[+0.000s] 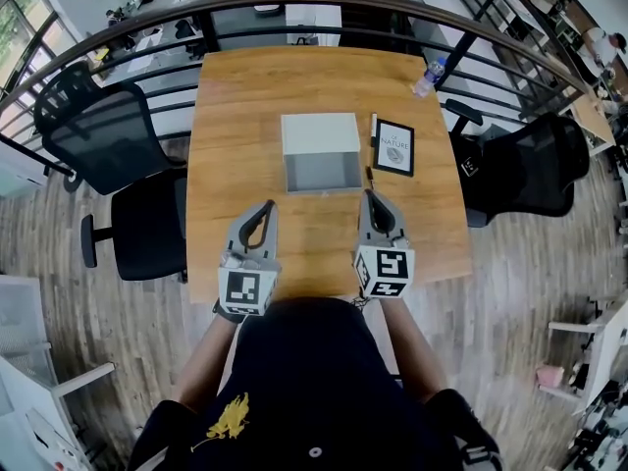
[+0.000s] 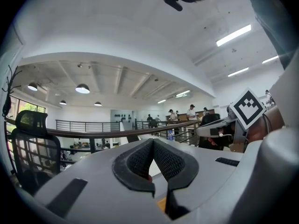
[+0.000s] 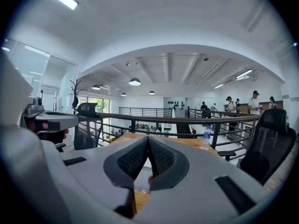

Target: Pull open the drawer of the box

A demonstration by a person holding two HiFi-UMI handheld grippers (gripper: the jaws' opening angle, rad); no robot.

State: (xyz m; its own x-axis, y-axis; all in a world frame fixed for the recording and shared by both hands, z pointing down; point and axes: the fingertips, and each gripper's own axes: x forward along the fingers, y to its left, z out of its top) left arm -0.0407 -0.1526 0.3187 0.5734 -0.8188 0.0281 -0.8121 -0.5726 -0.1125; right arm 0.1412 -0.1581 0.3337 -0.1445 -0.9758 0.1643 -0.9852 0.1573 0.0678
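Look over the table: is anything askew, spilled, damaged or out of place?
Nothing stands out. The box sits square on the table, the book lies flat beside it, and the bottle stands upright, though near the far corner.

A wooden desk (image 1: pixel 235 165) carries a black-framed card (image 1: pixel 393 147) with a pen (image 1: pixel 373 126) just beside its left edge. A water bottle (image 1: pixel 428 77) stands near the far right corner. Black mesh chairs flank it, left (image 1: pixel 103 130) and right (image 1: pixel 535 170), before a curved railing (image 1: pixel 294 0).
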